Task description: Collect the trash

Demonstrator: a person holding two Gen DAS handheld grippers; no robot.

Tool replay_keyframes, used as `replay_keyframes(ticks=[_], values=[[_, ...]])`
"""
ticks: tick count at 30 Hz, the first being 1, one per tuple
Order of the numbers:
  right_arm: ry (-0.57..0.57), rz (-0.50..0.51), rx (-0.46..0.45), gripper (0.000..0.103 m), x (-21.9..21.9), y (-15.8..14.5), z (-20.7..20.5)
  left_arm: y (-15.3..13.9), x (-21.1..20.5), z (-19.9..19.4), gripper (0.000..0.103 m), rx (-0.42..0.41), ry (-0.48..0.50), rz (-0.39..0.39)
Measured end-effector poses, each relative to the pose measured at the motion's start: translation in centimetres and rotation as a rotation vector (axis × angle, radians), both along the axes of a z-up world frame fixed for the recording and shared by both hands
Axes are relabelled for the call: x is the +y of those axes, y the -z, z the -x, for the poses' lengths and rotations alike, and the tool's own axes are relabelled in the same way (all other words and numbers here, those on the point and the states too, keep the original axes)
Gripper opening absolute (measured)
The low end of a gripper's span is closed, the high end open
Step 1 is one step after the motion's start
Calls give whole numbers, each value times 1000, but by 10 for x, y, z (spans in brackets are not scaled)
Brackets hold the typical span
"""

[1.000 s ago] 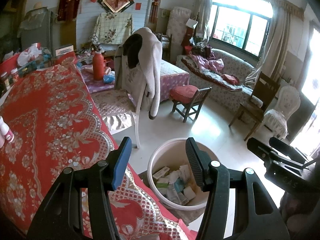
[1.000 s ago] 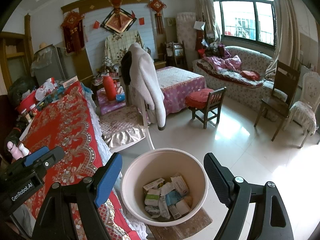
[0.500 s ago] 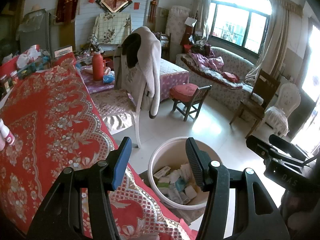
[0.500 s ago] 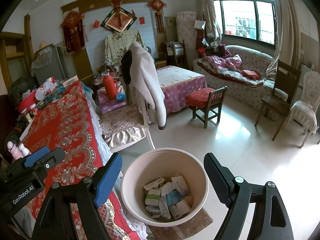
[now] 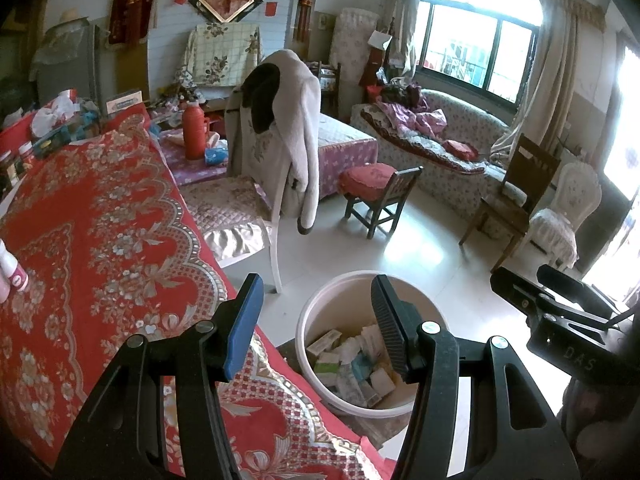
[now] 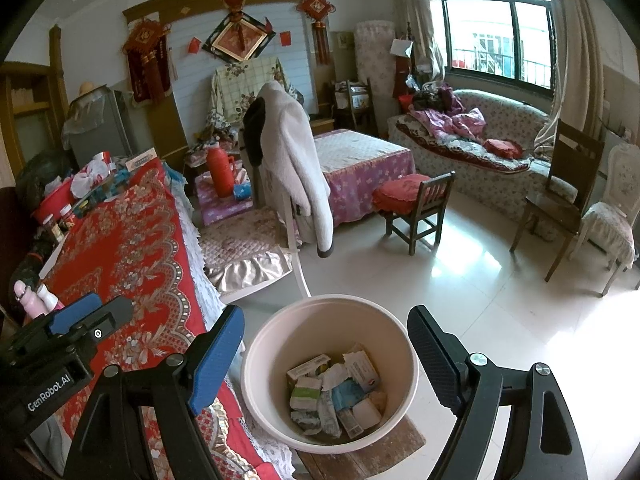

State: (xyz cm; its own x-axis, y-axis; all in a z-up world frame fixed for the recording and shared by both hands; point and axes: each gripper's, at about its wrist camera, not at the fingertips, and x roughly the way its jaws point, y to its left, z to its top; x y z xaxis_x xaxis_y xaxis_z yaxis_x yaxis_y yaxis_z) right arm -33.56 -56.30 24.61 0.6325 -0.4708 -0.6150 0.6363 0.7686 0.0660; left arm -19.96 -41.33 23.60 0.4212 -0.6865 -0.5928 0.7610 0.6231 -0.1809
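Observation:
A pale round trash bucket (image 6: 260, 364) stands on the floor beside the table and holds several small boxes and wrappers (image 6: 336, 388). It also shows in the left wrist view (image 5: 304, 328). My right gripper (image 6: 326, 344) hangs open and empty above the bucket. My left gripper (image 5: 316, 320) is open and empty over the table's edge, left of the bucket. Each gripper shows in the other's view, the right one (image 5: 560, 320) and the left one (image 6: 68, 336).
The table has a red patterned cloth (image 5: 92, 240) with small pink bottles (image 5: 12, 272) at the left and clutter (image 5: 60, 120) at the far end. A chair draped with a white coat (image 5: 288, 136), a small red-cushioned chair (image 5: 380, 192), a sofa and more chairs stand beyond.
The left wrist view has crept slightly. Both grippers stay open and empty, and the bucket's contents look the same.

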Motion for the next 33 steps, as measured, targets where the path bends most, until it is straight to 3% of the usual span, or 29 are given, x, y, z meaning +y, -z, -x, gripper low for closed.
replay_keyframes(ticks=[33], values=[[-29, -20, 55, 82, -9, 12, -13, 14, -5, -3, 55, 26, 23, -24]])
